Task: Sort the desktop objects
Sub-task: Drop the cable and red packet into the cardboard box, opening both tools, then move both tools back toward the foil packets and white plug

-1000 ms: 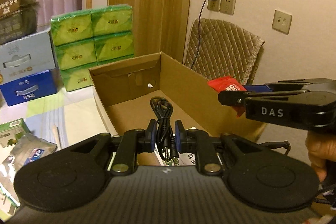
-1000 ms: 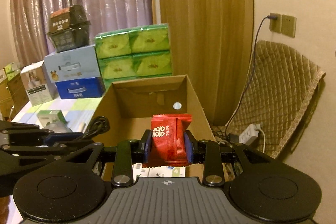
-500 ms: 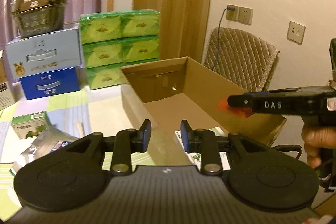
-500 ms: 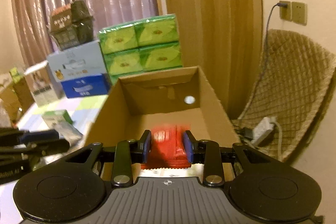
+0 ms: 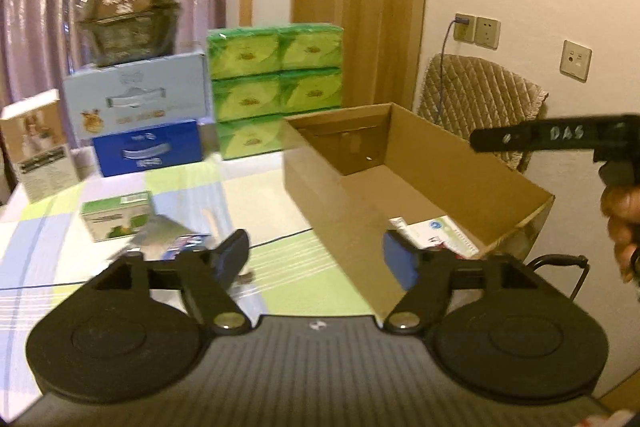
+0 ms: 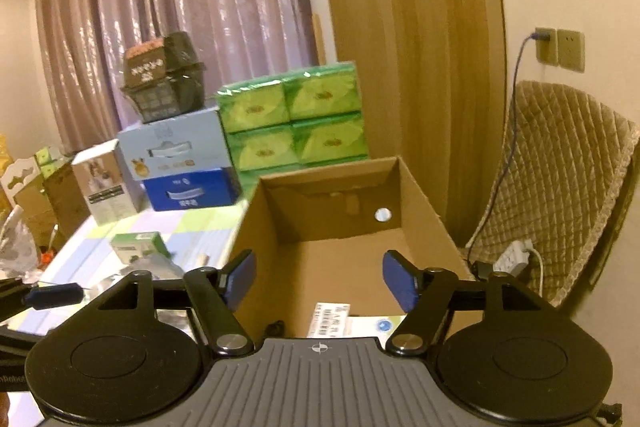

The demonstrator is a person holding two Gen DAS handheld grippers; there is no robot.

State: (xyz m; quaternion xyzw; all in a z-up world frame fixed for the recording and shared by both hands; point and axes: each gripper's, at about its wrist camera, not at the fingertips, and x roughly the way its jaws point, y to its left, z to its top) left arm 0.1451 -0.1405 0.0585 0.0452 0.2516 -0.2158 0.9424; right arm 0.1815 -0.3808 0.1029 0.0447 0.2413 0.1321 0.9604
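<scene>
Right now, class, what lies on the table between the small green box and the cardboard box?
In the left wrist view, a silvery pouch and a pale stick lie between the small green box and the cardboard box.

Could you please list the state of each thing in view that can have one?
Left tongs: open, empty.
Right tongs: open, empty, over the box.
Cardboard box: open-topped, papers lying inside.
Charger: plugged into the wall socket.
Green tissue packs: stacked, wrapped.
Small green carton: lying on the table.
</scene>
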